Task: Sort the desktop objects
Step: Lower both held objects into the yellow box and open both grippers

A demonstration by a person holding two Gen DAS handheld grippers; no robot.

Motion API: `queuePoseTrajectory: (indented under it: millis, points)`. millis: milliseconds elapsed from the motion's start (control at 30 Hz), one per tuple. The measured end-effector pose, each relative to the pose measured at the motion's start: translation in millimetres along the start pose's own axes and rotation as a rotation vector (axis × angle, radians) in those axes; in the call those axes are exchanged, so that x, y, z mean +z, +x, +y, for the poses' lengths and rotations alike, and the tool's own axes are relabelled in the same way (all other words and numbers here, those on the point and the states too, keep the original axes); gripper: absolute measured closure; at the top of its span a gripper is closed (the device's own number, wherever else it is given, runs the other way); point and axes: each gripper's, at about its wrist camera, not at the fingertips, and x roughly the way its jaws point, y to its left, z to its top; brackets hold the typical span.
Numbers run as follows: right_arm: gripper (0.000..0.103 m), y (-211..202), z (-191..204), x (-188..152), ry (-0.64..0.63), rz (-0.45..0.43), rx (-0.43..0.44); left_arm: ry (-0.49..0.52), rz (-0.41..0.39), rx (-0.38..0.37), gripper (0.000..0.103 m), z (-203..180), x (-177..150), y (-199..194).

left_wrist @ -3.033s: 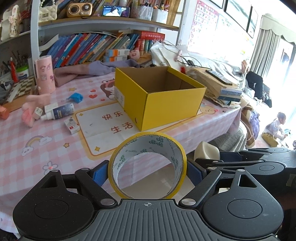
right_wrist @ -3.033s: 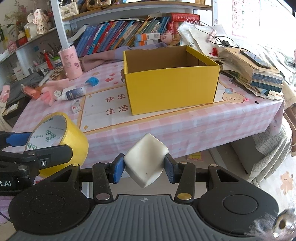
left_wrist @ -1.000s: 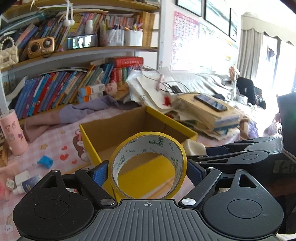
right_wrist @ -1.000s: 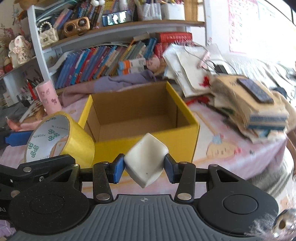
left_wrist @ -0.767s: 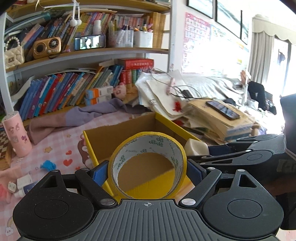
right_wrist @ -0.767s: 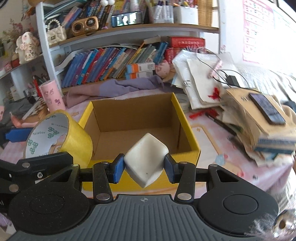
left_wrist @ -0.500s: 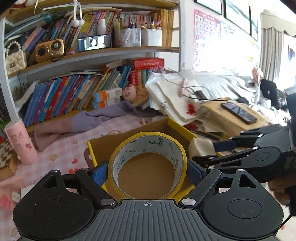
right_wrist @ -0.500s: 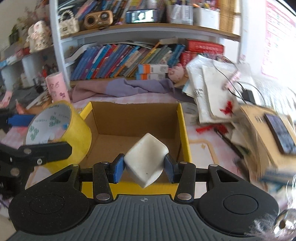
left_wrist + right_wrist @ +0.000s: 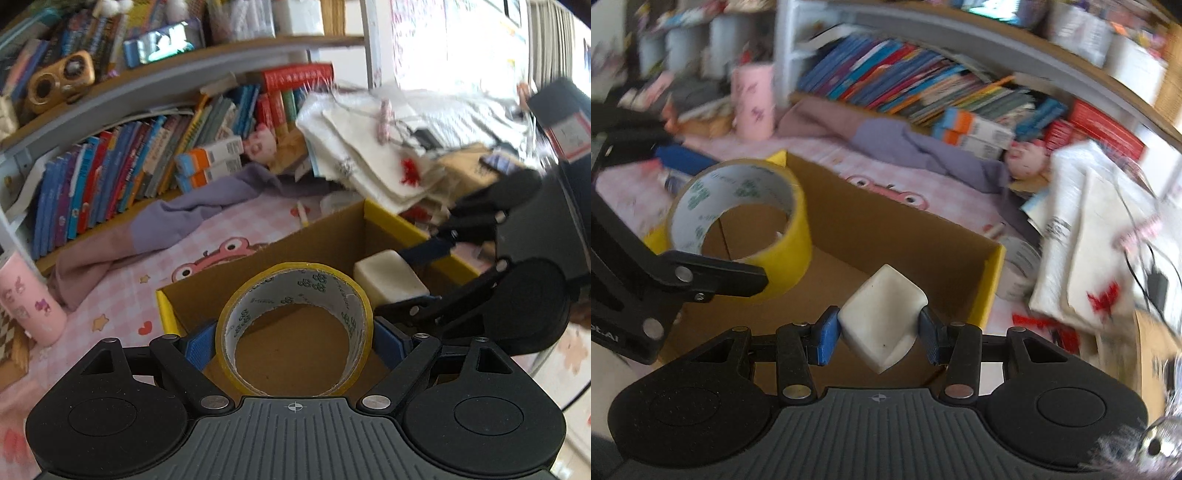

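Left wrist view is showing the left gripper (image 9: 294,341) gripping a roll of yellow packing tape (image 9: 294,328), its blue pads (image 9: 197,347) spread wide and pressing on the roll's outer sides. Through the roll's core, the brown floor of the yellow cardboard box (image 9: 325,236) is now filling the sight line, where one second ago the box's near wall and front face were showing there. The roll is therefore hanging over the box opening, not yet resting on the floor.

Right wrist view is showing the right gripper (image 9: 879,332) clamping a white eraser-like block (image 9: 881,319) corner-down between narrowly set pads; the material cannot be confirmed. The block is hanging above the box interior (image 9: 886,236), with the far wall and its yellow rim beyond it. Three seconds ago both tools were standing off the table edge with the box well ahead; they are now side by side over it, the right tool's view having tilted noticeably and blurred.

Neither grip has altered across the interval: both items are sitting between the pads exactly as before.

Assessment: the carry stage is appearing largely complete, and the deposit stage is pending. Both items are seeming positioned for release into the box. The two tools are working close together, so contact between them is a risk during lowering. The pink cylindrical cup (image 9: 26,299) is remaining on the pink tablecloth (image 9: 122,280), unsorted.
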Motion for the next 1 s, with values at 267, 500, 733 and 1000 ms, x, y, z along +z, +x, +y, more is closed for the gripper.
queuePoseTrajectory:
  millis: [267,500,733,1000]
  points:
    - [0.06,48.0,-6.4,15.9,-0.196,0.103,0.053,-0.021,0.113,0.0,0.014,14.5,6.8,45.4]
    - [0.06,83.0,-10.1,22.9,-0.281,0.202,0.113,-0.059,0.205,0.005,0.014,21.5,6.6,68.6]
    - [0.06,91.3,-3.7,21.7,-0.356,0.238,0.156,-0.054,0.225,0.013,0.014,18.5,6.2,70.1]
    - [0.053,89.4,1.1,20.2,-0.379,0.212,0.139,-0.053,0.205,0.049,0.014,18.6,7.3,67.0]
